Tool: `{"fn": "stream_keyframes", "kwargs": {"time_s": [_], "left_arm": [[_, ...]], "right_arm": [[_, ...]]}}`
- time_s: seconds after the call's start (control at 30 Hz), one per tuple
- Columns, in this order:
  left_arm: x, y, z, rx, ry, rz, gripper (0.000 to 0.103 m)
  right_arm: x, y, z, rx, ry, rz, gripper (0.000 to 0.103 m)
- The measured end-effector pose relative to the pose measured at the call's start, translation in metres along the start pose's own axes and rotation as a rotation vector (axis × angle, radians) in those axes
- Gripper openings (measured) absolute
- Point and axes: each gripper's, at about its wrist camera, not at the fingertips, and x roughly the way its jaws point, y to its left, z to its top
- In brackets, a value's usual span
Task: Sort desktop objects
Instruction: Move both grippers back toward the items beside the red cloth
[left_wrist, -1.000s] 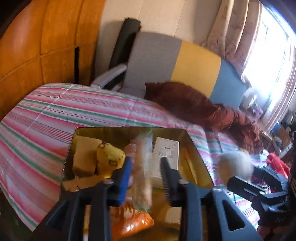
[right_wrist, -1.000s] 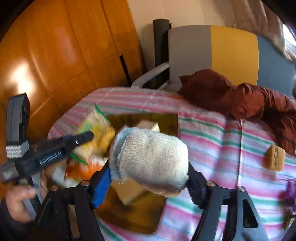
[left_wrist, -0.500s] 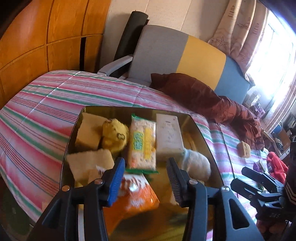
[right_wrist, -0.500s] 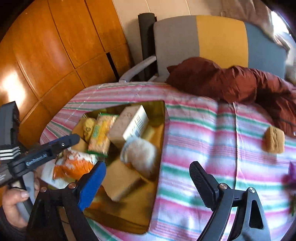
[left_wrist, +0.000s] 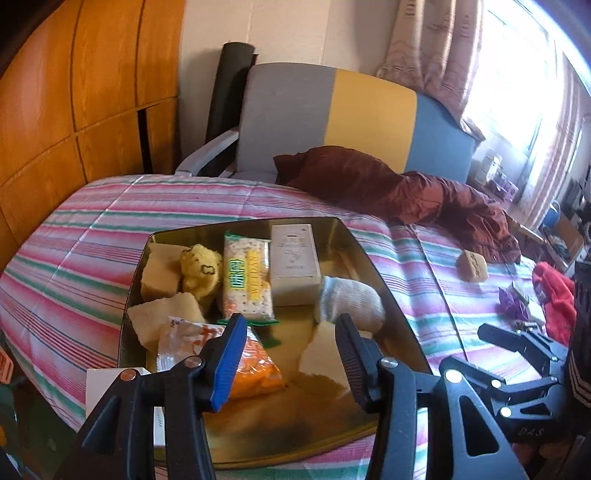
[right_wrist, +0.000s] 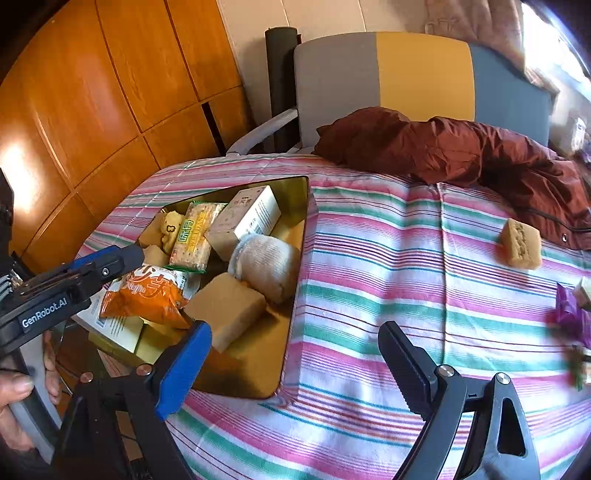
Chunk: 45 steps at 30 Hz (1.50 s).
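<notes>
A gold tray (left_wrist: 384, 280) (right_wrist: 295, 192) lies on the striped cover. In it are a rolled grey sock (left_wrist: 349, 302) (right_wrist: 267, 264), a green cracker pack (left_wrist: 245, 284) (right_wrist: 194, 236), a white box (left_wrist: 293, 258) (right_wrist: 247, 218), an orange snack bag (left_wrist: 251, 365) (right_wrist: 147, 295), a yellow plush (left_wrist: 201, 267) and tan sponge blocks (right_wrist: 225, 310). My left gripper (left_wrist: 290, 354) is open and empty above the tray's near end. My right gripper (right_wrist: 295, 362) is open and empty over the tray's right edge.
A tan sponge block (right_wrist: 521, 243) (left_wrist: 472, 264) and purple wrapper (right_wrist: 570, 314) lie on the cover to the right. A maroon jacket (right_wrist: 461, 147) lies at the back before a grey, yellow and blue chair (left_wrist: 332, 110). Wood panels (right_wrist: 92, 92) stand left.
My right gripper opened and let the sock drop into the tray, then drew back right. My left gripper let go of the cracker pack, which now lies flat in the tray.
</notes>
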Motion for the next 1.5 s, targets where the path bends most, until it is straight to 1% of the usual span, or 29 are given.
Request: {"fn": "stream_keyframes", "kwargs": {"time_s": [0.3, 0.63, 0.87, 1.07, 1.2, 1.3, 1.5], "left_arm": [[-0.002, -0.028, -0.009, 0.073, 0.016, -0.029, 0.051], [-0.008, -0.054, -0.011, 0.159, -0.001, -0.034, 0.051], [-0.005, -0.071, -0.011, 0.199, 0.009, -0.06, 0.051], [0.001, -0.088, -0.012, 0.235, 0.026, -0.086, 0.051], [0.005, -0.1, -0.014, 0.259, 0.036, -0.113, 0.051], [0.008, -0.108, -0.015, 0.271, 0.046, -0.132, 0.051], [0.015, -0.118, -0.017, 0.289, 0.067, -0.154, 0.051]], "right_arm": [[-0.017, -0.024, -0.01, 0.029, -0.011, -0.057, 0.092], [-0.032, -0.057, -0.025, 0.072, 0.0, -0.122, 0.092], [-0.045, -0.087, -0.03, 0.092, 0.007, -0.188, 0.092], [-0.057, -0.117, -0.032, 0.138, 0.008, -0.248, 0.092], [-0.065, -0.143, -0.038, 0.201, 0.031, -0.276, 0.093], [-0.072, -0.169, -0.046, 0.284, 0.052, -0.284, 0.093], [-0.1, -0.221, -0.064, 0.454, 0.041, -0.328, 0.093]]}}
